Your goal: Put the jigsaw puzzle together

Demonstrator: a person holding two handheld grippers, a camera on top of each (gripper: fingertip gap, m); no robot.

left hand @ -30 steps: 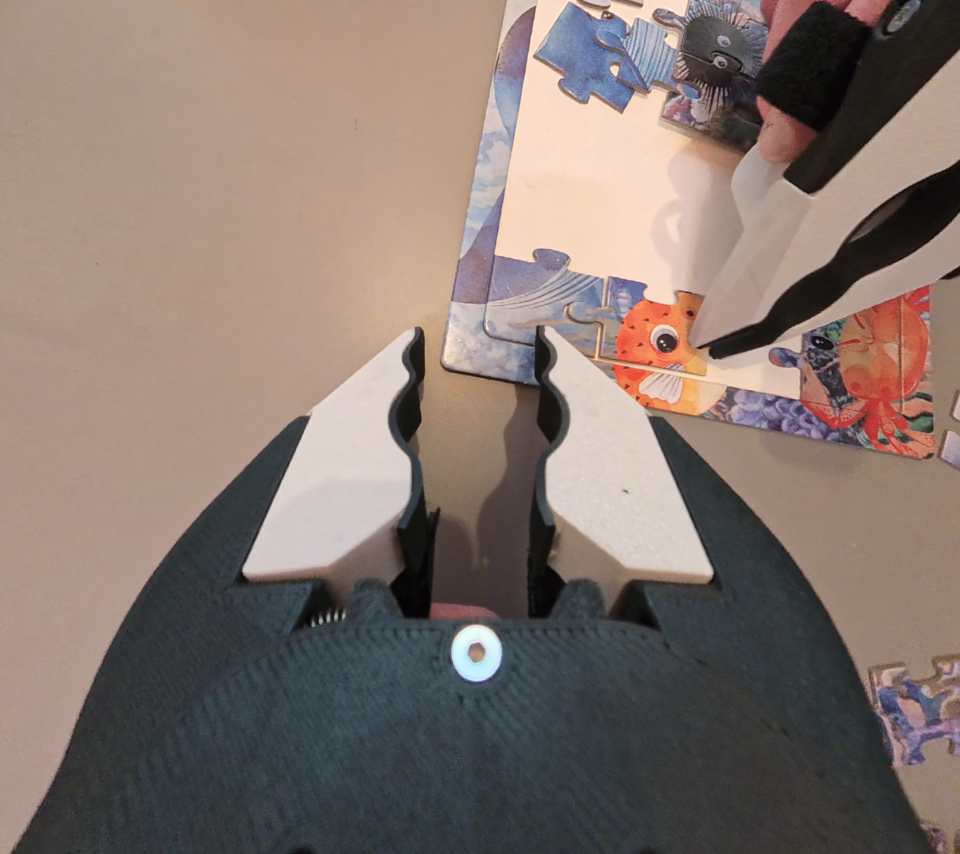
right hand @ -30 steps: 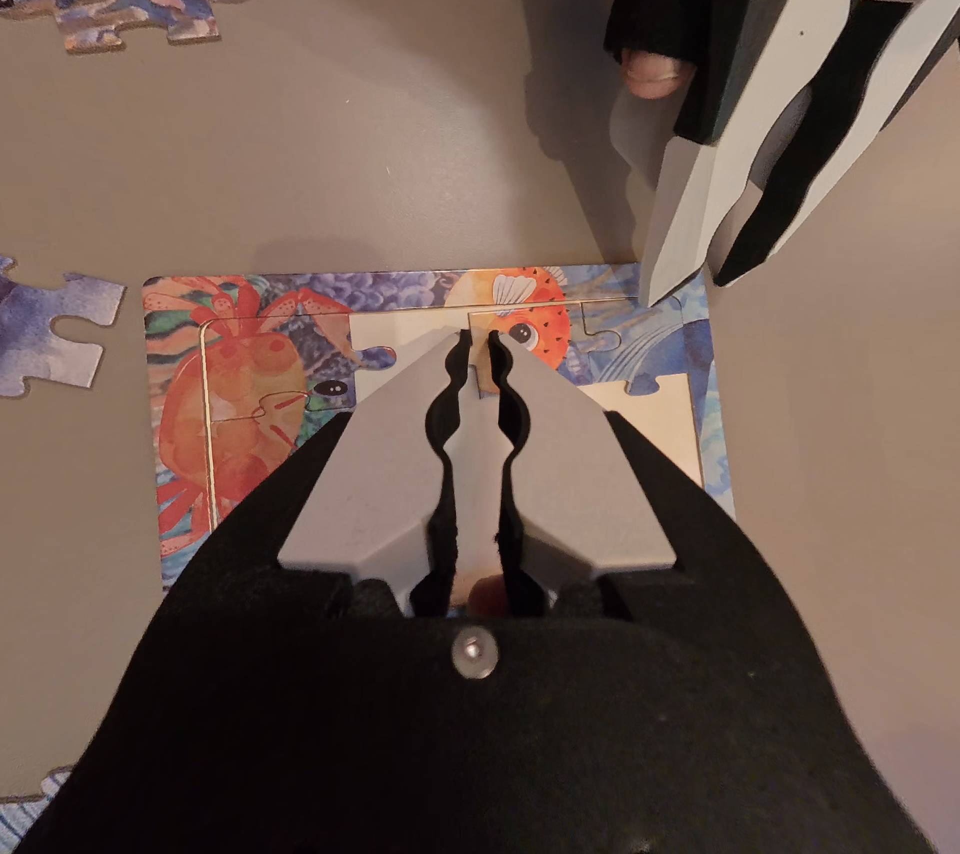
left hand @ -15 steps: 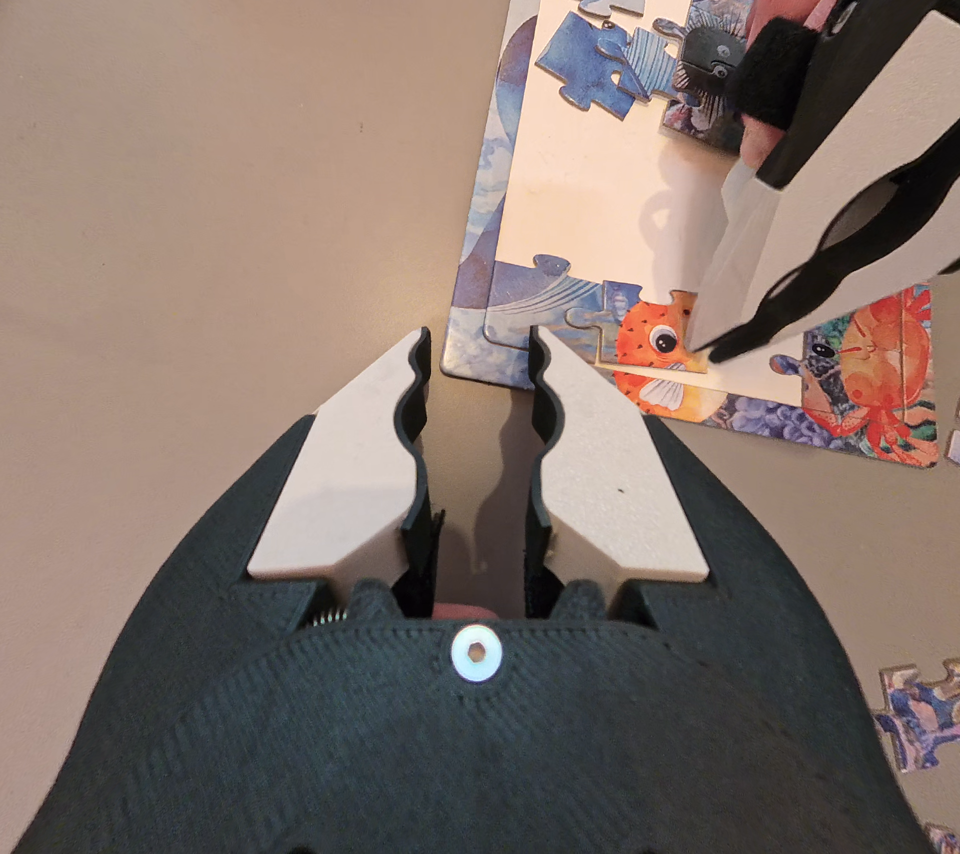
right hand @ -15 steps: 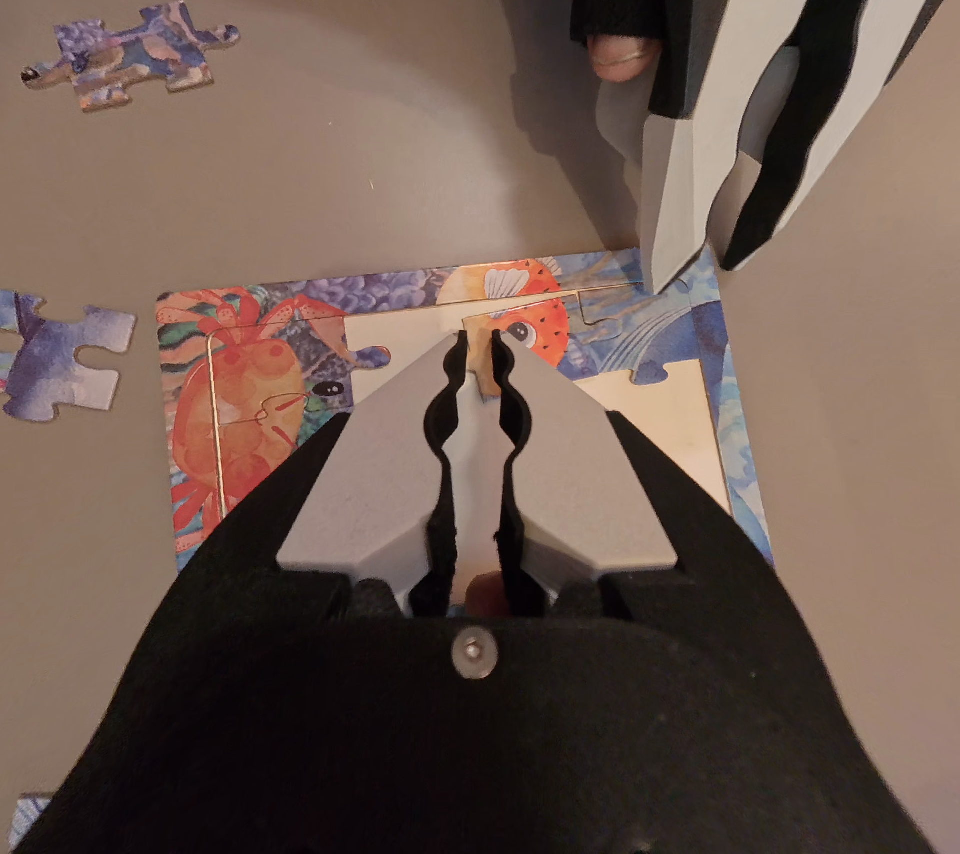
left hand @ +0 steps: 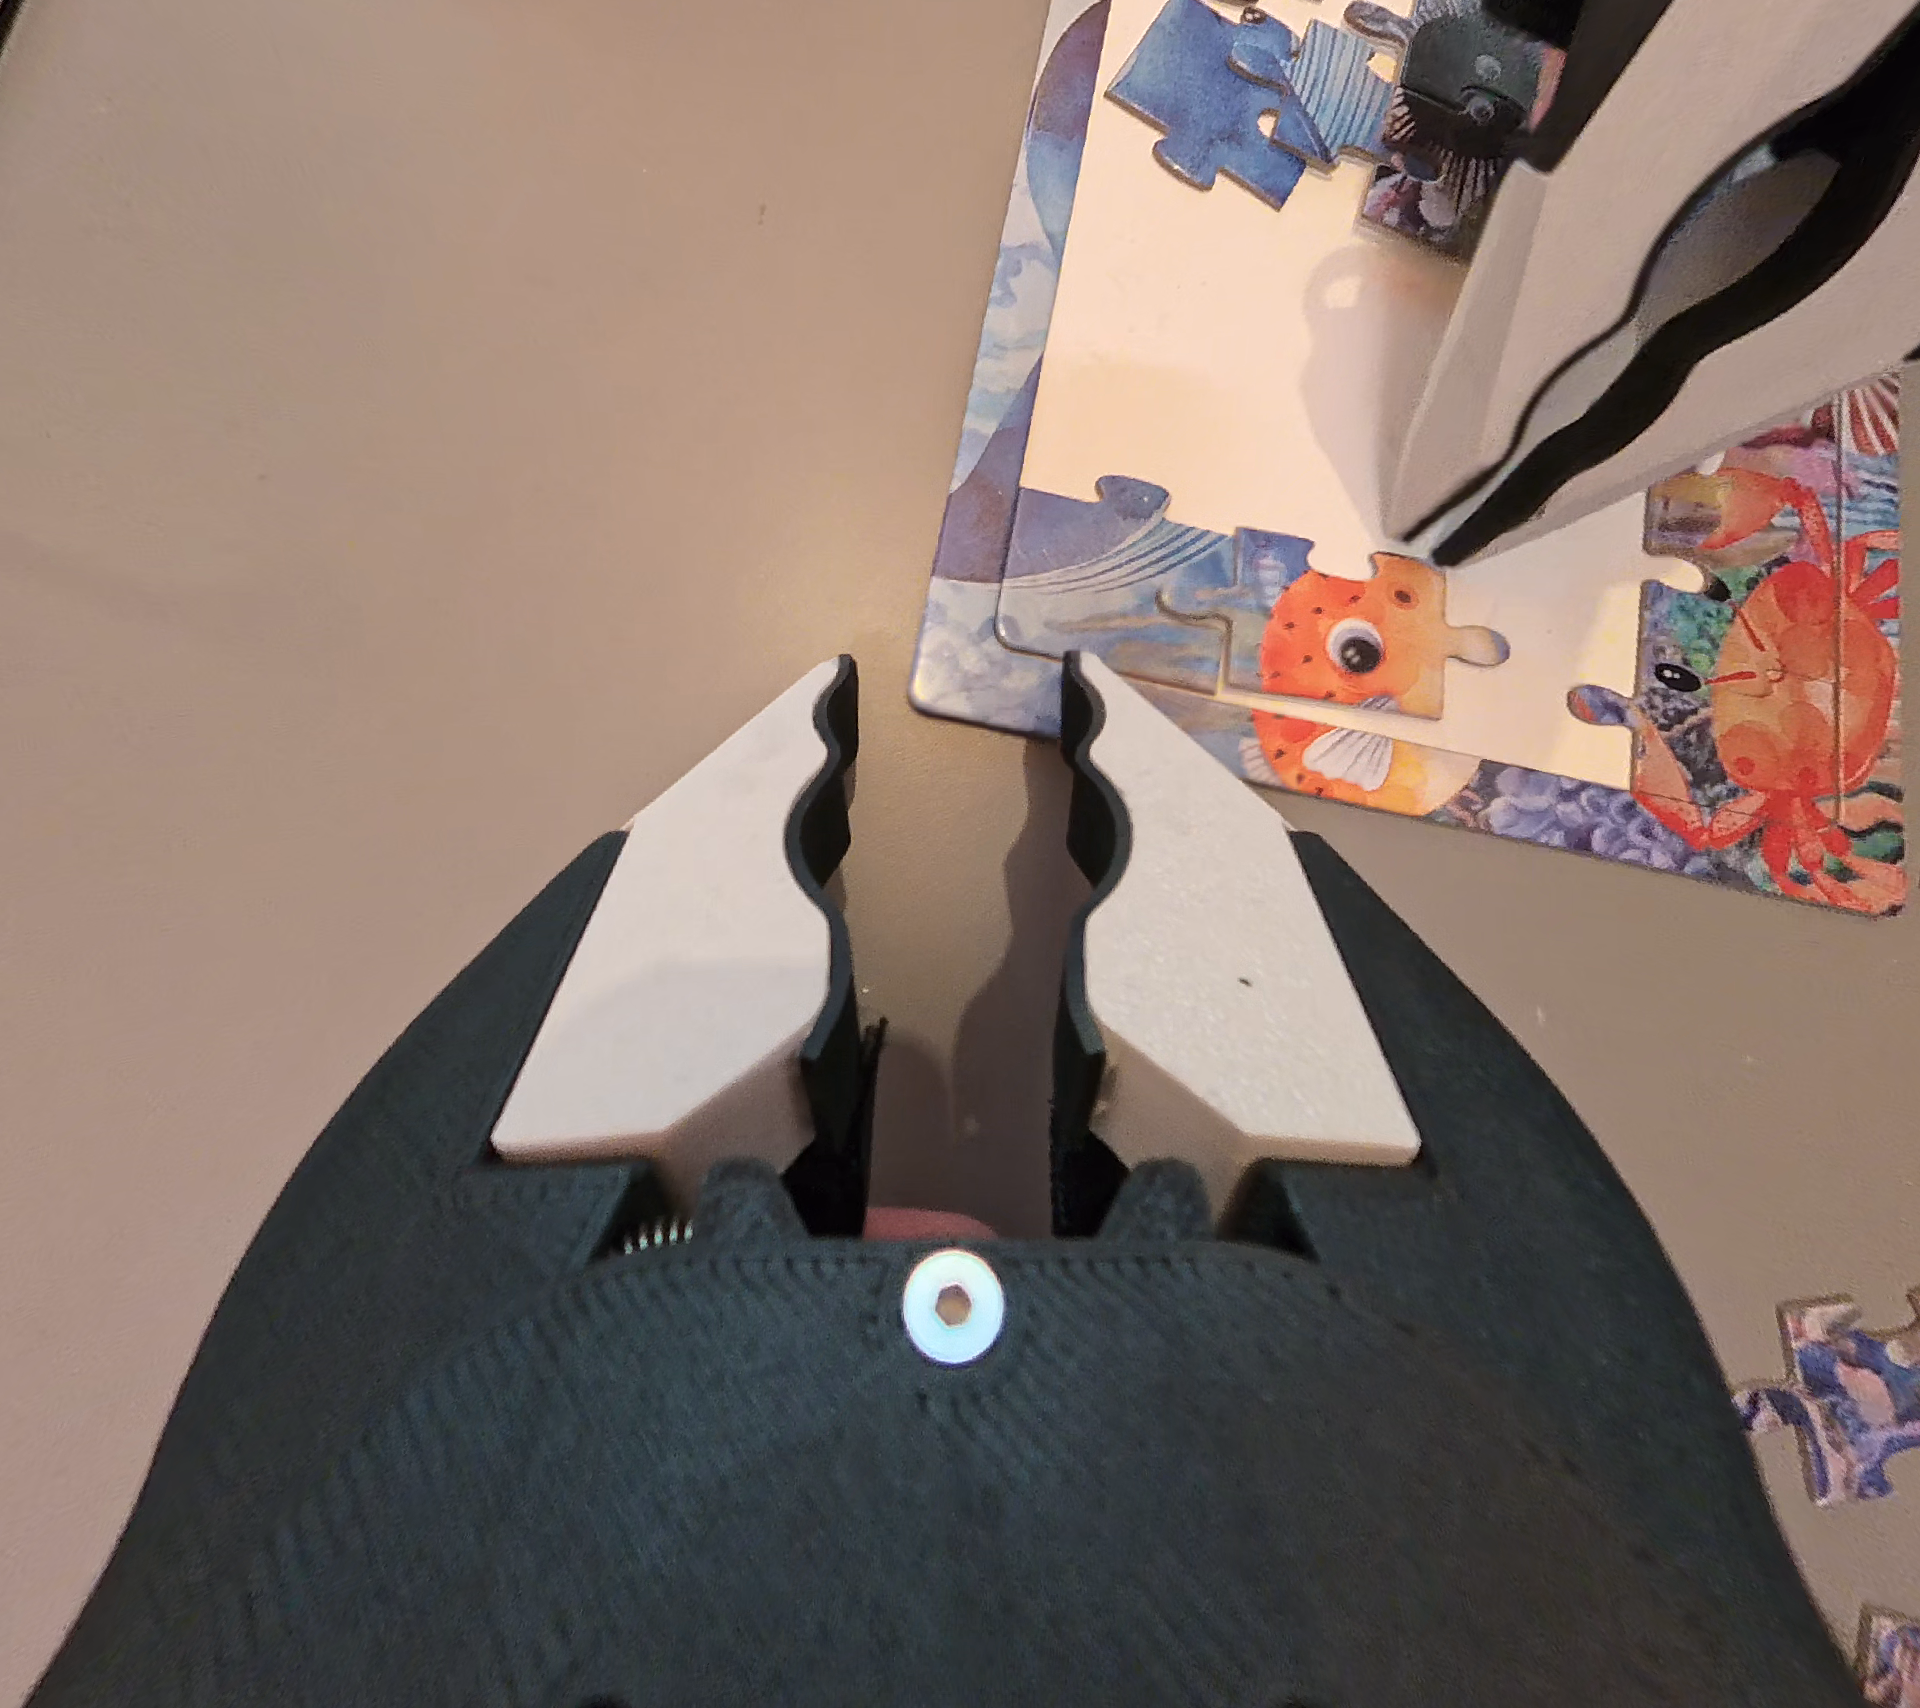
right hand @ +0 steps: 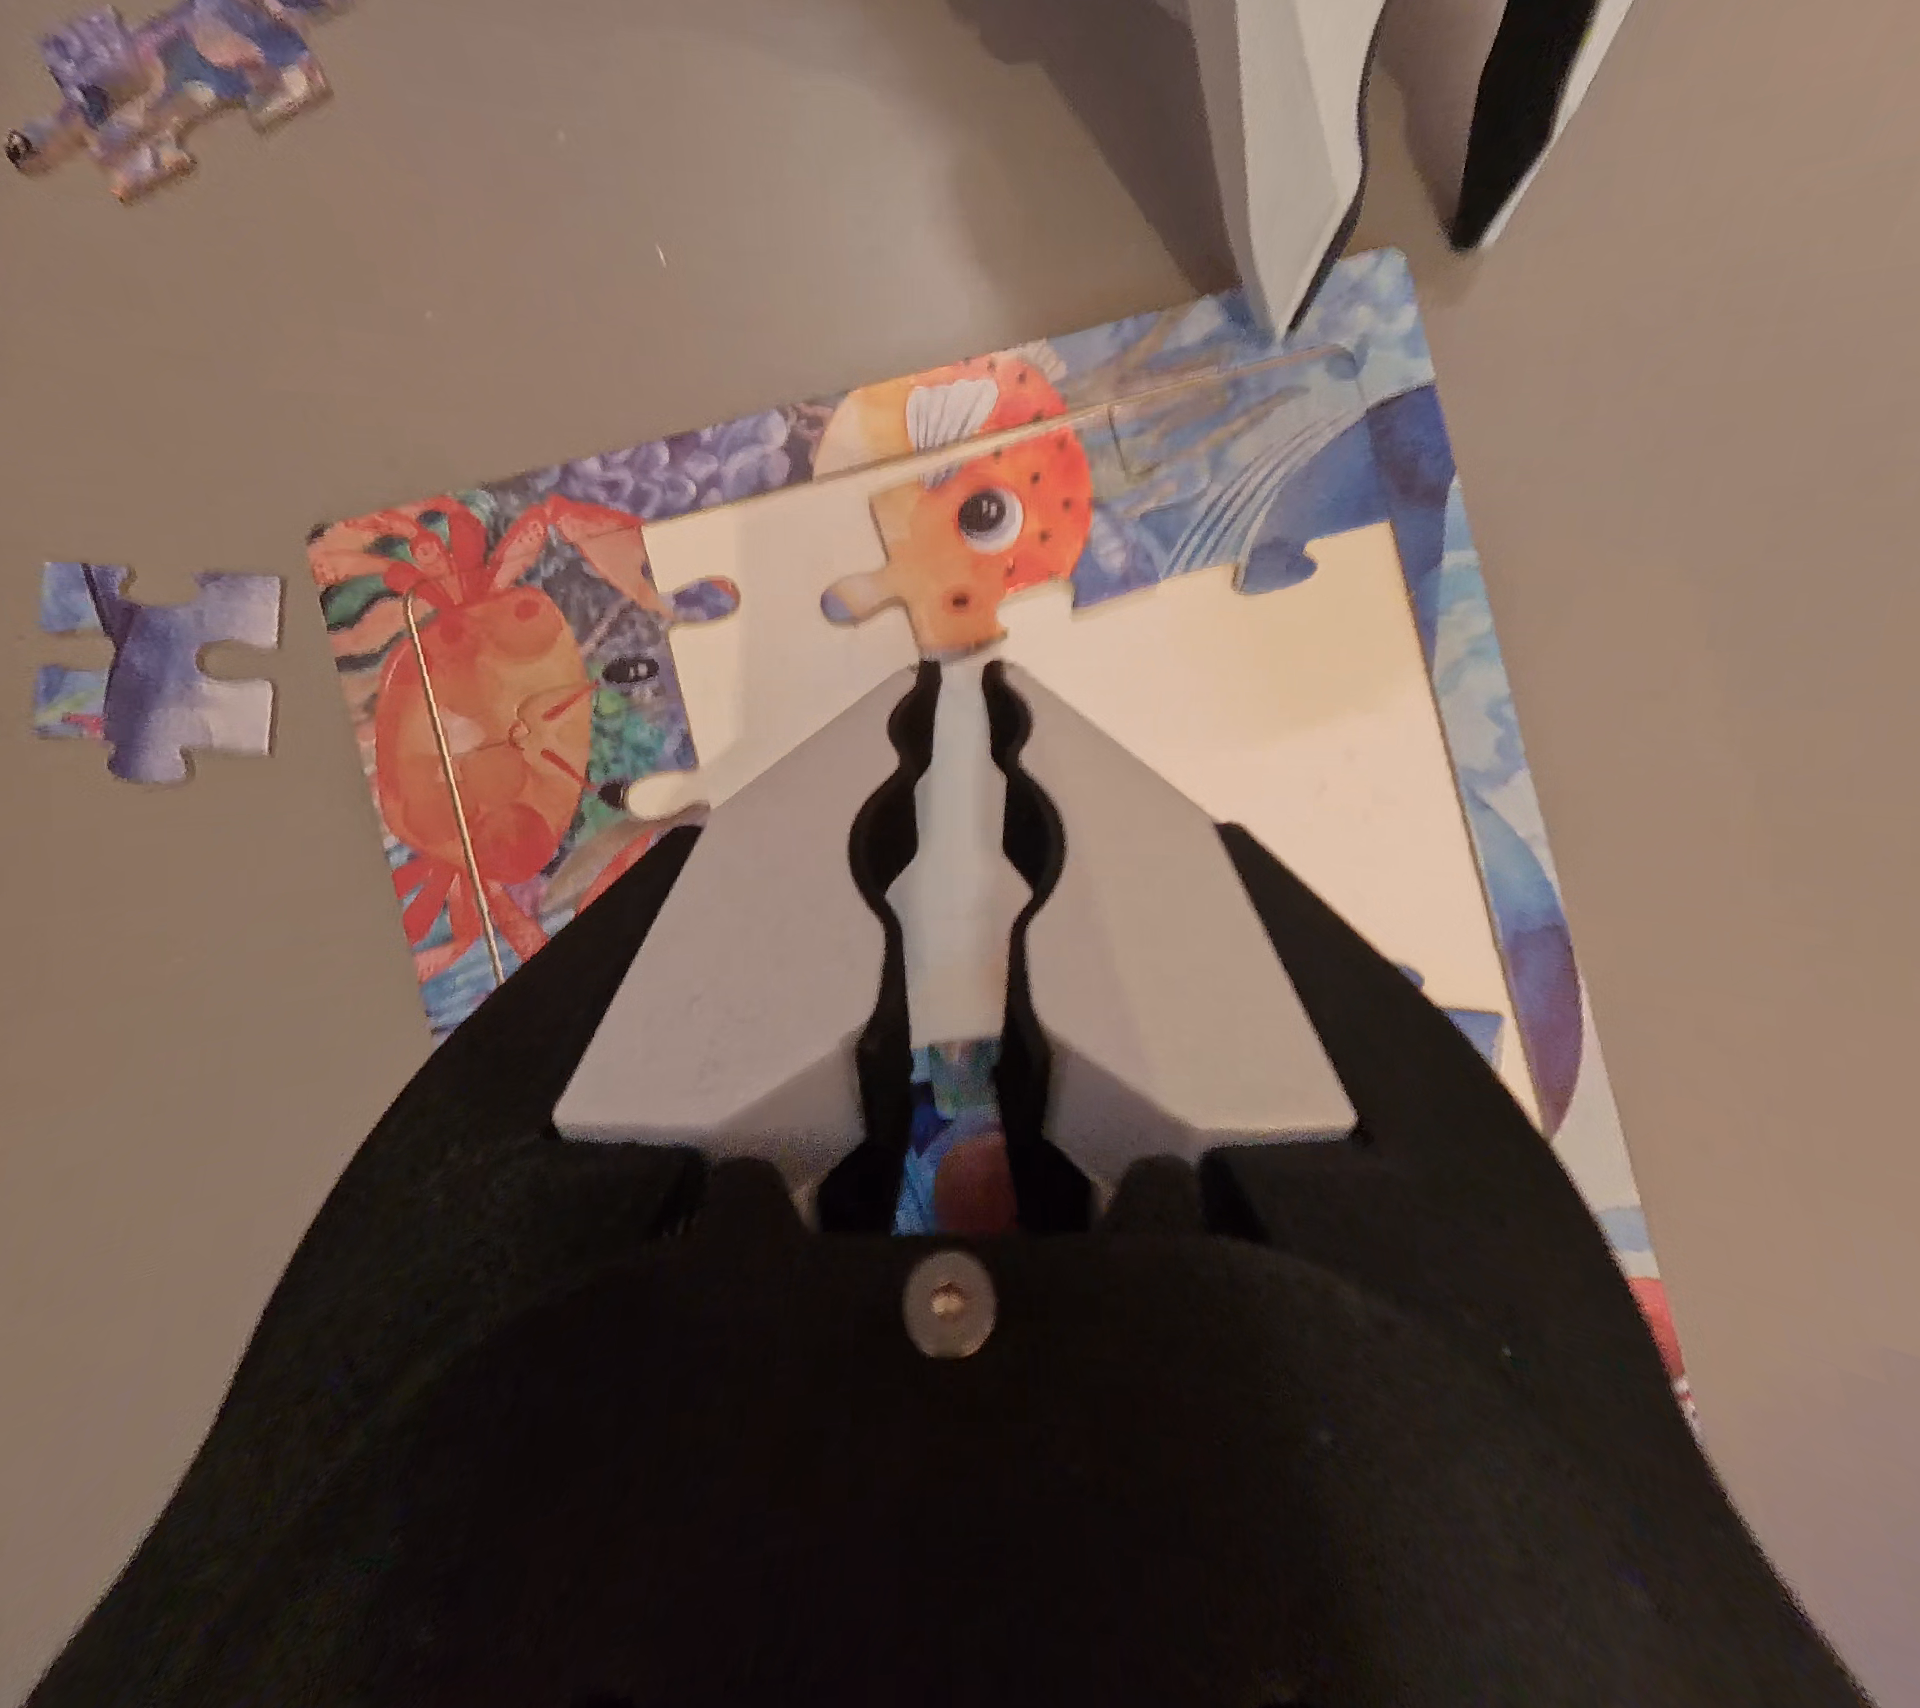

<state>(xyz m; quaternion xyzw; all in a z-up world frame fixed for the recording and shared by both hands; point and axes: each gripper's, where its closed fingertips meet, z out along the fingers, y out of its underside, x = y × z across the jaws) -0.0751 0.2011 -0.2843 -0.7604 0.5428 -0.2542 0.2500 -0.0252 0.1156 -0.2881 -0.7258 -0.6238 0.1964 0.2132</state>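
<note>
Surface: plain grey-brown table (left hand: 436, 328) carrying a puzzle tray (right hand: 1455, 682) with a picture border and a pale bare middle.
Tray contents: orange fish piece (right hand: 982, 552) sits along the near edge, joined to a blue wave piece (left hand: 1101, 588) at the corner; a crab section (right hand: 478, 702) fills the other corner, with an empty slot between fish and crab.
Right tongs (right hand: 951, 671): fingers nearly together with only a thin gap, tips just at the fish piece's upper tab; whether they touch or pinch it I cannot tell.
Left tongs (left hand: 961, 692): spread and empty, tips at the tray's corner (left hand: 935, 682), probably steadying it.
Loose pieces: purple piece (right hand: 156, 671) lies on the table just beyond the crab end of the tray; another purple piece (right hand: 177, 79) farther off.
Key relation: the open slot lies sideways from the right tongs, toward the crab; the loose pieces lie beyond that, so the right tongs are nearer.
Progress: early; most of the tray is bare.
</note>
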